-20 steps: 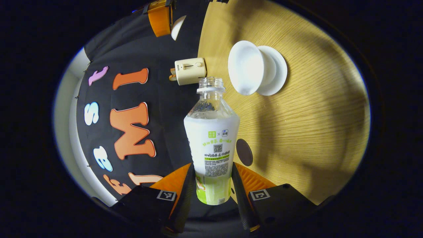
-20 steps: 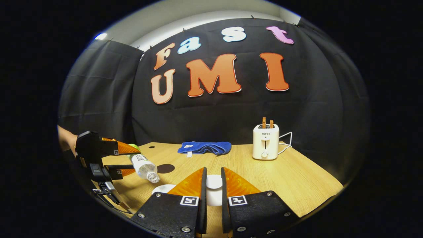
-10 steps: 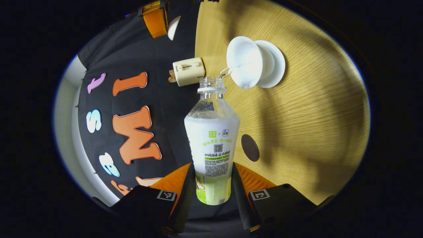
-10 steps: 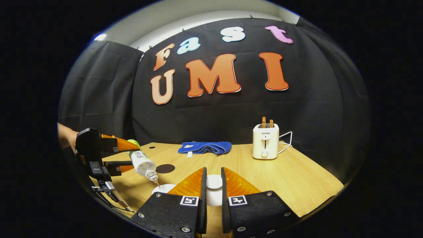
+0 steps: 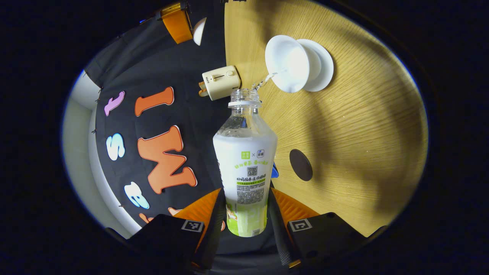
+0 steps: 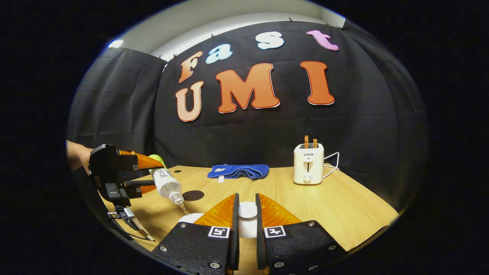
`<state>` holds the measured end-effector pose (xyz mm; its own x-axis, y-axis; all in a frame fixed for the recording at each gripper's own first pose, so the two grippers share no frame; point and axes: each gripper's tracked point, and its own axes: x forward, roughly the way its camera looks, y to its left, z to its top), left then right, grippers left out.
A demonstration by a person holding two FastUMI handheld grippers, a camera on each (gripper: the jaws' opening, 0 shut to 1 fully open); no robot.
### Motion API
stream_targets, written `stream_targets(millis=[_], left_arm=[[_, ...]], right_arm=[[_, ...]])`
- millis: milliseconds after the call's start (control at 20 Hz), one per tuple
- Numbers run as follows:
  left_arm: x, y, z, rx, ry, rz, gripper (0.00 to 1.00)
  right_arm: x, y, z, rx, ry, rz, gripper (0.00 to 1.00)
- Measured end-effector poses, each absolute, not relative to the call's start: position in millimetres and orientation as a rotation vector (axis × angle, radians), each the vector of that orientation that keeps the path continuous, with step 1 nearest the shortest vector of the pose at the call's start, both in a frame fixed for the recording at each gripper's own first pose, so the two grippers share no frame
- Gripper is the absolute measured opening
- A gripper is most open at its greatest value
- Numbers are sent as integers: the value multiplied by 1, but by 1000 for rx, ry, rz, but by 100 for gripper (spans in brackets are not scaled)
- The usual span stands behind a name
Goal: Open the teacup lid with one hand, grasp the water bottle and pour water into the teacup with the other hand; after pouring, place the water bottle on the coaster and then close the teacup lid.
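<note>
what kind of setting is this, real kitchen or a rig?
Likely a staged recording booth, not a kitchen: black cloth wall behind a bare wooden table, with a few props on it, a toaster, a blue cloth and a teacup.

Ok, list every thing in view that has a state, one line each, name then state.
water bottle: uncapped, tilted, pouring a thin stream
teacup: open, on its saucer, taking the stream
teacup lid: off the cup, held between the right gripper's fingers
coaster: bare
toaster: two slices sticking up
blue cloth: crumpled on the table
left gripper: shut on the water bottle
right gripper: shut on the teacup lid
</note>
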<state>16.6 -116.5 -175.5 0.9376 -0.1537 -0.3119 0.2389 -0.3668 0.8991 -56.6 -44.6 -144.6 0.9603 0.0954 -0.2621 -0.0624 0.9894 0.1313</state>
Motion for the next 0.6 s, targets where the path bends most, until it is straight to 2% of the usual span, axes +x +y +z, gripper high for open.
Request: stream_targets(millis=[50, 150, 500, 600], left_arm=[[17, -116, -174, 1907, 56, -406, 66], [19, -117, -169, 1923, 44, -398, 63], [21, -118, -163, 1970, -1, -385, 63], [24, -120, -160, 1989, -15, -383, 66]], right_arm=[[-56, -45, -144, 120, 270, 79, 18], [-57, -44, -143, 121, 268, 82, 18], [-59, -45, -143, 117, 264, 79, 18], [-60, -45, -143, 117, 264, 79, 18]])
